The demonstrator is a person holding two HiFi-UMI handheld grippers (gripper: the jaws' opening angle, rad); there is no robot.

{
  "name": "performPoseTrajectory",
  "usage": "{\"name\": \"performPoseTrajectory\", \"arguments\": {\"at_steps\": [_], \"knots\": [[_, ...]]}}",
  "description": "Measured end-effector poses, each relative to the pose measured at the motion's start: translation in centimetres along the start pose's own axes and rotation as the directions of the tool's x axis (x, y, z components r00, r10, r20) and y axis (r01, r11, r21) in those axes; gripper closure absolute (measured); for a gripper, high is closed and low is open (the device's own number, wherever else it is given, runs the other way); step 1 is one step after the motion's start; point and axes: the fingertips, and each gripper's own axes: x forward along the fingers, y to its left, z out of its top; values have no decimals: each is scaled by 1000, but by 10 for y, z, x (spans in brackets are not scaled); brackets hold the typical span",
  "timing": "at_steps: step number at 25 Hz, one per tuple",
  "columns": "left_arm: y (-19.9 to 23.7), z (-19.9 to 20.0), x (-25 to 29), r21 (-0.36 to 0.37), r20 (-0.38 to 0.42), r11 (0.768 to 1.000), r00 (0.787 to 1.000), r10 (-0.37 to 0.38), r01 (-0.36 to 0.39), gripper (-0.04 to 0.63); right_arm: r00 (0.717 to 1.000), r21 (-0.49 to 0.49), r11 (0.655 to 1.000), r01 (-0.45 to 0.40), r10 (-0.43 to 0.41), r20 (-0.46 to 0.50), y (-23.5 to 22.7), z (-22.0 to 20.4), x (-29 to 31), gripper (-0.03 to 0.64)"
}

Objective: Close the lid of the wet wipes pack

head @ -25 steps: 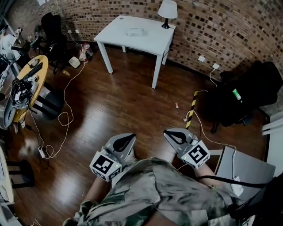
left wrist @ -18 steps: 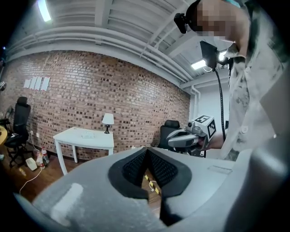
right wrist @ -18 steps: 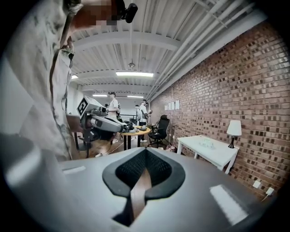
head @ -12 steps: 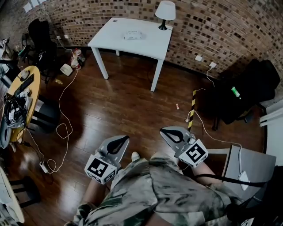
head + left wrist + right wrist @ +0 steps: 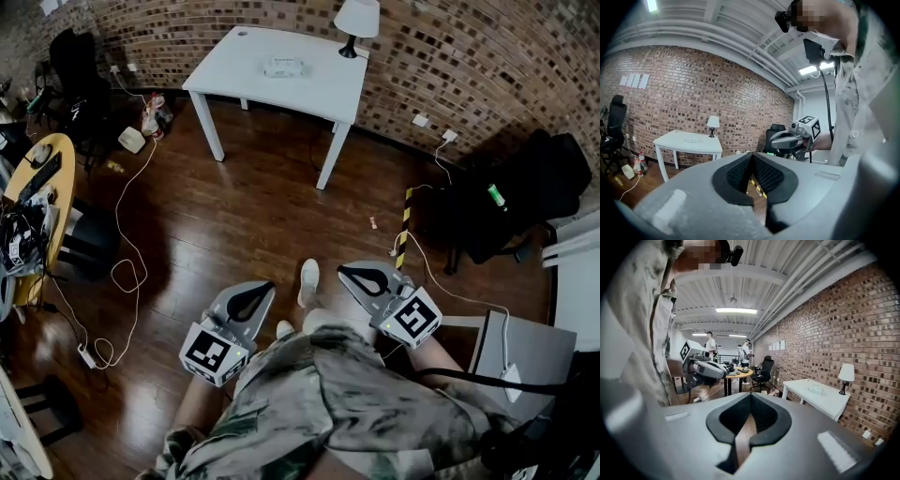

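Observation:
The wet wipes pack [image 5: 284,66] lies on a white table [image 5: 319,89] against the brick wall, far ahead of me. It also shows small in the left gripper view, wipes pack [image 5: 692,138], and in the right gripper view, wipes pack [image 5: 816,389]. Whether its lid is up is too small to tell. My left gripper [image 5: 253,293] and right gripper [image 5: 360,276] hang close to my body over the wooden floor, both shut with nothing between the jaws. Each sees the other: right gripper [image 5: 786,139], left gripper [image 5: 707,369].
A table lamp [image 5: 356,19] stands at the white table's back right corner. A yellow round table [image 5: 42,183] with clutter and floor cables [image 5: 127,272] are at the left. A black chair [image 5: 525,192], striped floor tape [image 5: 405,230] and a grey box [image 5: 525,352] are at the right.
The view has shifted toward the white table. A white shoe now shows stepping forward between the grippers. Both grippers stay shut and keep their places near my body.

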Motion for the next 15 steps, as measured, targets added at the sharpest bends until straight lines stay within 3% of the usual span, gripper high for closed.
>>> {"name": "performPoseTrajectory", "arguments": {"at_steps": [8,15], "knots": [[55,21,18,3,0,998,998,66,-66,597,998,-16,998,-58,58,6,-47,5,54,614],[120,50,71,15,2,994,994,107,-107,597,996,-39,997,-62,65,62,-126,23,97,614]]}}
